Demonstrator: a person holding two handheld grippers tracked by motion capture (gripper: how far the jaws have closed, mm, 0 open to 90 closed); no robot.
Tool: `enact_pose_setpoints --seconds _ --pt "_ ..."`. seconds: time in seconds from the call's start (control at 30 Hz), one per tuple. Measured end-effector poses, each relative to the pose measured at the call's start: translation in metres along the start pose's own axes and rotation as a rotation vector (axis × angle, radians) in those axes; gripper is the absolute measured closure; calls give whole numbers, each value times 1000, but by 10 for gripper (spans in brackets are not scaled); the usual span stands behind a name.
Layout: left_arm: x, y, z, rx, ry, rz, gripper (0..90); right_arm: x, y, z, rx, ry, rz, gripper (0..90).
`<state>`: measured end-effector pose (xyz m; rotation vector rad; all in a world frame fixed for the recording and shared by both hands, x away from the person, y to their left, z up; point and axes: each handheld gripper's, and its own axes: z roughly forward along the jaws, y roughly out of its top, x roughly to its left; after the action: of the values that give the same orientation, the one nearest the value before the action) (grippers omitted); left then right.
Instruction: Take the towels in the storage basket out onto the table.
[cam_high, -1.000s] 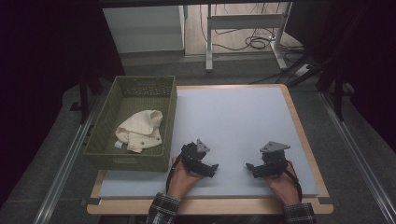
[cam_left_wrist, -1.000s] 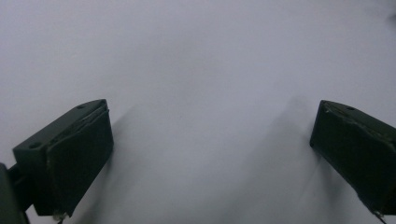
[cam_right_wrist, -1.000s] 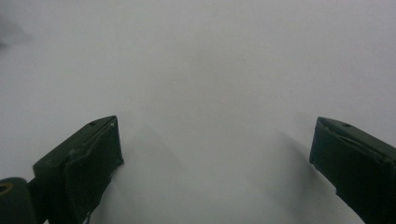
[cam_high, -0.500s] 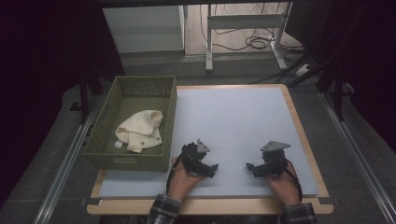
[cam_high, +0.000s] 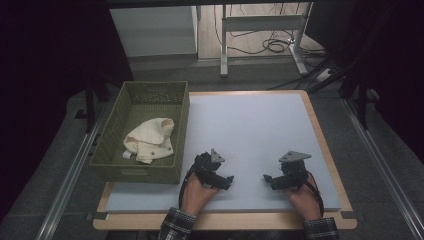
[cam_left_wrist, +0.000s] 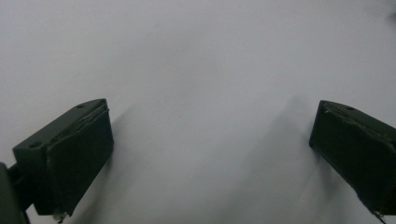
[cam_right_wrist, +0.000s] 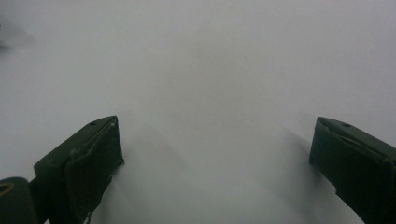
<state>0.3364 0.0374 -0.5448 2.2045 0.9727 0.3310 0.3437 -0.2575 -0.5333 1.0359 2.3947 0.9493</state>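
Nothing has shifted that I can make out since a second ago: both hands sit where they were at the near edge of the bench (cam_high: 250, 125), and the basket holds the same bundle.

From the high view I see my left gripper (cam_high: 226, 180) and right gripper (cam_high: 267, 179) resting low on the pale grey surface, tips turned toward each other and well apart, each topped by its grey three-cornered plate. My left hand (cam_high: 196, 192) and right hand (cam_high: 302, 197) come in from the bottom, with plaid cuffs (cam_high: 175, 227) at the wrists. A green basket (cam_high: 137, 172) stands at the left edge of the bench, and a cream cloth (cam_high: 150, 140) lies crumpled inside it, toward its near half.

That view is too small to judge the jaws. The left gripper view settles it: the left gripper (cam_left_wrist: 210, 163) has its jaws spread wide with bare surface between them. The right gripper view gives me the same for the right gripper (cam_right_wrist: 215, 163), jaws wide apart, holding nothing.
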Motion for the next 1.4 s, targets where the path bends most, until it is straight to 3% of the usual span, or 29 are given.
enact_pose_setpoints --seconds 0.43,0.57,0.8,1.4 --pt "2 8 -1 40 -26 26 10 0 0 0 -1 -3 -2 26" --pt "0 13 -4 30 -35 23 10 0 0 0 -2 -3 -3 26" --pt "-1 23 -10 50 -33 52 10 0 0 0 -2 -3 -3 26" --pt "-2 51 -27 12 -94 61 10 0 0 0 -2 -1 -1 26"
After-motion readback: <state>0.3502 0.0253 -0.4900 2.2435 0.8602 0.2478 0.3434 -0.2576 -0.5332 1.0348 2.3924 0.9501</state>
